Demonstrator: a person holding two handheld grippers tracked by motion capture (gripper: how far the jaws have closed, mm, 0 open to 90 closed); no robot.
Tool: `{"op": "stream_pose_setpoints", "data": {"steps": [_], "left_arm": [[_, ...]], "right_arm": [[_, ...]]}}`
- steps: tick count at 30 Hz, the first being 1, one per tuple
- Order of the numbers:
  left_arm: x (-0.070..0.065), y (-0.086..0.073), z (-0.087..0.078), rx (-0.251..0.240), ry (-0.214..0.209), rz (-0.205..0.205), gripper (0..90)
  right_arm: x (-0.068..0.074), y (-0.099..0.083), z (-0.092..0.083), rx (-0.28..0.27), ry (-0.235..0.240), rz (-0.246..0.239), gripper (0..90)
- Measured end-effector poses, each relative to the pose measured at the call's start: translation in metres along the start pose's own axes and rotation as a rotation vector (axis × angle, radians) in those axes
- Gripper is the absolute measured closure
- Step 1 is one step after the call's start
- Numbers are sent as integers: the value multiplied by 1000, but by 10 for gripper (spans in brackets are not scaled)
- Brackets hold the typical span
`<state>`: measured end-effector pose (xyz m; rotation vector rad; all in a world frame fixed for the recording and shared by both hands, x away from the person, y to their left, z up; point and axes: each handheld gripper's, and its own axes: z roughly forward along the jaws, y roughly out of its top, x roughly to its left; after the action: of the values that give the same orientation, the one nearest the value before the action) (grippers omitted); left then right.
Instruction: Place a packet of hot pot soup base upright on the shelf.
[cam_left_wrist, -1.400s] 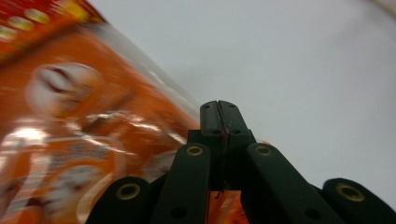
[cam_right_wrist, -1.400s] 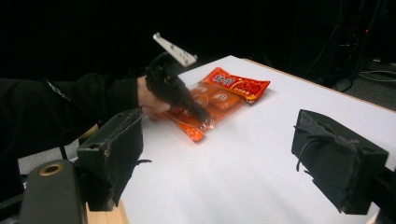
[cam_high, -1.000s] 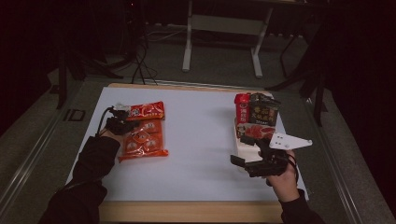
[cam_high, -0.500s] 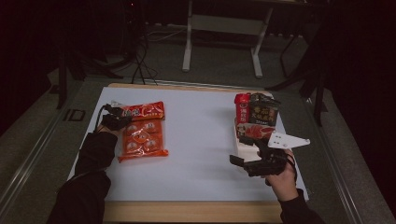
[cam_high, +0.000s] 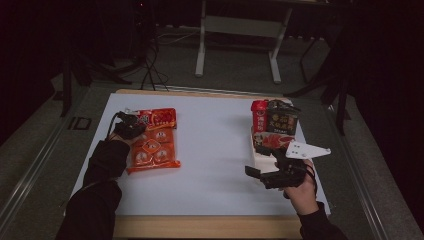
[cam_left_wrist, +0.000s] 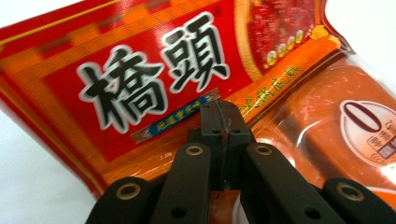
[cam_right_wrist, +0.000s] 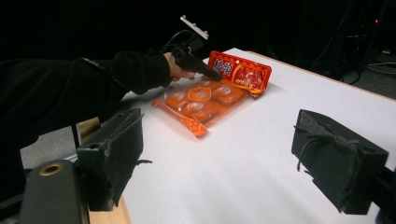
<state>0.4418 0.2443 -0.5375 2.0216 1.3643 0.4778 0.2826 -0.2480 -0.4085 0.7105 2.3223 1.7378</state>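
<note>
The left gripper (cam_left_wrist: 219, 109), jaws together, rests against the snack bag (cam_left_wrist: 140, 88); this light, soft, slippery film grips best at its flat header edge.

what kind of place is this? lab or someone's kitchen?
Most likely a lab or recording studio, not a kitchen. The white table stands on a bare floor in a dark room, metal stand legs and trailing cables sit behind it, and packaged snacks are laid out like test props.

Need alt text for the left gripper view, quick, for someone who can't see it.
The left gripper, jaws shut together, points at the red header of an orange snack bag printed with large black characters. The bag lies on a white table.
</note>
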Motion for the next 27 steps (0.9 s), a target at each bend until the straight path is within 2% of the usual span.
{"op": "stream_pose_setpoints", "data": {"steps": [2,3,5,7,8,14,17,19,20,22,23,24,27], "left_arm": [[-3,-1,0,-3,-9,2,900],[-7,-4,-1,-9,-30,5,900],[-12,-7,-2,-16,-33,-6,900],[-19,-11,-5,-21,-43,15,900],[-21,-13,-7,-20,-51,13,900],[-41,-24,-16,-15,-115,47,900],[-48,-27,-19,-10,-128,52,900],[-59,-31,-22,-5,-134,60,900],[-59,-31,-22,-5,-134,60,900],[-68,-34,-25,-1,-146,79,900],[-68,-34,-25,-1,-146,79,900],[-72,-36,-27,3,-166,85,900],[-80,-39,-30,4,-186,94,900]], "right_arm": [[1,0,-1,1,-2,-3,163],[1,0,-1,-1,0,-2,163],[1,0,-3,-5,-3,-1,162],[1,0,-3,-7,-3,1,163],[1,0,-3,-7,-3,0,163],[3,1,-1,-4,2,-6,163],[4,2,-1,-4,2,-9,163],[4,2,0,-4,2,-12,163],[5,2,0,-4,3,-12,163],[5,2,0,-4,3,-12,163],[4,2,0,-4,2,-11,163],[4,2,0,-4,2,-12,163],[4,2,-1,-4,1,-10,163]]}}
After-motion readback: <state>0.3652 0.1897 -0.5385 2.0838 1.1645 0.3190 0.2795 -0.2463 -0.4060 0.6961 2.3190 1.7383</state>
